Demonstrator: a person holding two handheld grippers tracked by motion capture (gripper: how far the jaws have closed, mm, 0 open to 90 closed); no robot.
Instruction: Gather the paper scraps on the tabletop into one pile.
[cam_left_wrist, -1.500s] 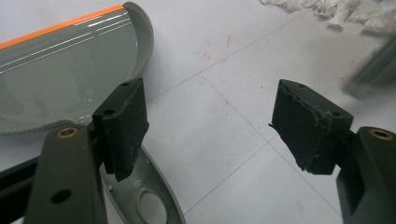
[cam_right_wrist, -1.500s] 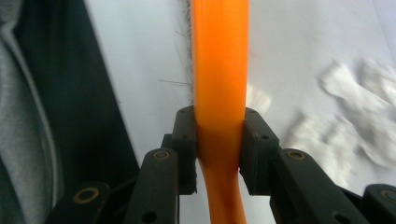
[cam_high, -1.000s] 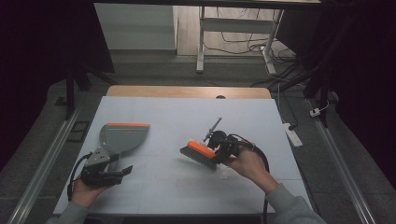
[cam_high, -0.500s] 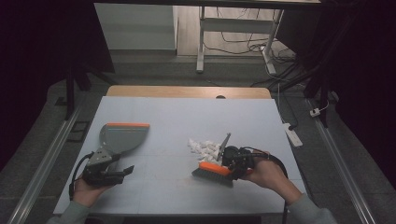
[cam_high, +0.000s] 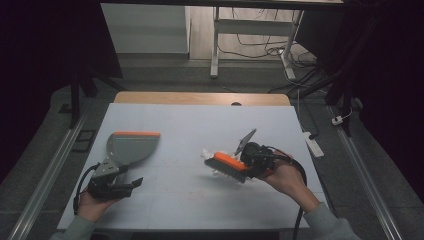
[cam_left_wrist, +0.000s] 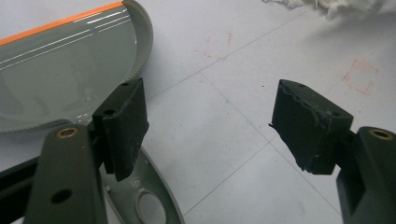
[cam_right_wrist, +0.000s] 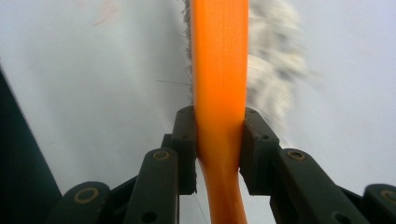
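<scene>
Orange plastic marks both tools here: the orange-backed hand brush with grey bristles (cam_high: 226, 165) is clenched between the fingers of the right gripper (cam_right_wrist: 218, 144), which pinch its curved orange handle from both sides, and the grey plastic dustpan with an orange front lip (cam_high: 131, 145) lies flat on the left half of the desk. The brush sits right of the middle of the desk, its bristles down and touching a small heap of white shredded scraps (cam_high: 211, 156) that pokes out on the brush's far-left side. The step in hand looks like sweeping: the scraps are being pushed across the surface toward the pan, which is well apart from them. The left gripper (cam_left_wrist: 224, 121) rests just behind the pan with its fingers released and spread wide, one pad over the pan's handle, grasping nothing. The next move probably calls for that gripper to close on the handle and steady the pan, lip down, while the brush drives the heap leftward in low strokes so the light scraps do not scatter. The pale grey-white desk top (cam_high: 190, 125) carries thin grid lines and faint red pen marks, with a wooden strip along its far edge. Beyond it the room is dim, with a white frame's legs, loose cables and a power strip on the grey floor.
</scene>
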